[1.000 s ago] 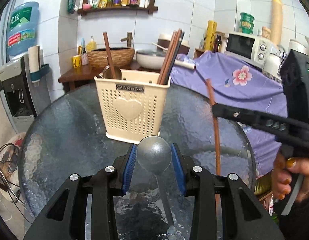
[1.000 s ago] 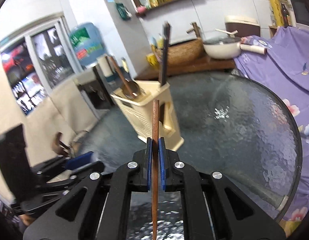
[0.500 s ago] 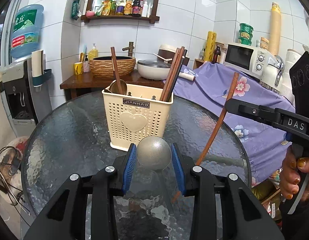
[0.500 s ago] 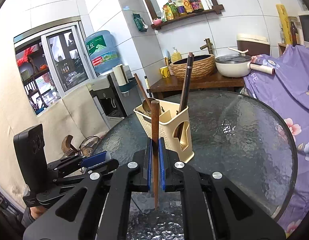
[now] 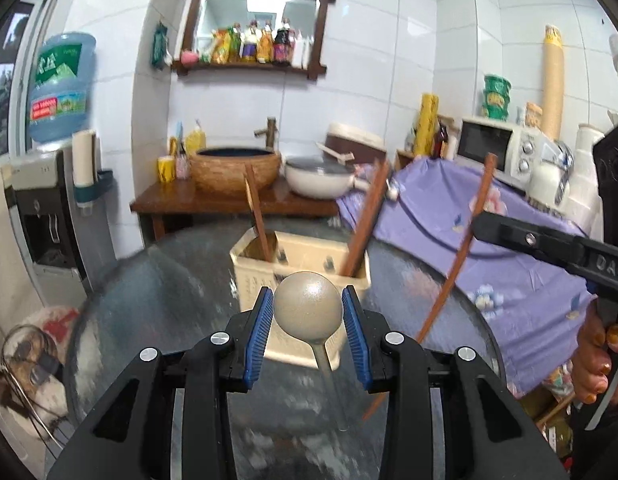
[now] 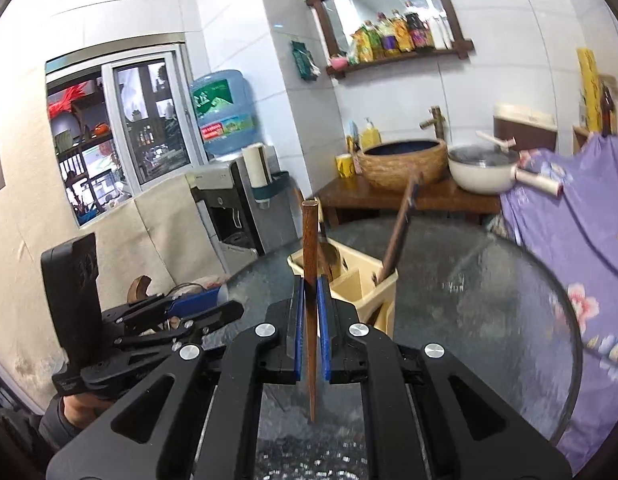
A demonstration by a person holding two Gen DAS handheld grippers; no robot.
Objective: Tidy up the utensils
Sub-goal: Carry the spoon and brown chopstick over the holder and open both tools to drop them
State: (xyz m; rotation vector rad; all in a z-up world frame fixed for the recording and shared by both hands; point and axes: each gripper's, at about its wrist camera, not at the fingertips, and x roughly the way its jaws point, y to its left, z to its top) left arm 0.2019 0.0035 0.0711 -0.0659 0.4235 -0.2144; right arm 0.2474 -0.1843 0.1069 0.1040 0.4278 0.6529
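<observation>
My left gripper [image 5: 307, 310] is shut on a metal spoon [image 5: 307, 311], bowl up between the blue pads, handle hanging down. It hangs above the near side of the cream utensil holder [image 5: 299, 268] on the round glass table [image 5: 157, 288]. The holder has a wooden-handled utensil [image 5: 256, 216] and several chopsticks [image 5: 367, 220] in it. My right gripper [image 6: 308, 304] is shut on a brown chopstick [image 6: 309, 240], held upright just in front of the holder [image 6: 365, 284]. The right gripper [image 5: 485, 226] with its chopstick [image 5: 457, 264] shows at the right in the left wrist view.
A wooden side table [image 5: 229, 202] with a basket sink and a pan stands behind. A purple cloth [image 5: 489, 240] covers furniture at the right, with a microwave [image 5: 497, 152] on it. A water dispenser [image 6: 237, 204] stands at the left.
Both grippers have risen and moved closer to the holder, so I look down into it more. The spoon and the chopstick stay gripped.
</observation>
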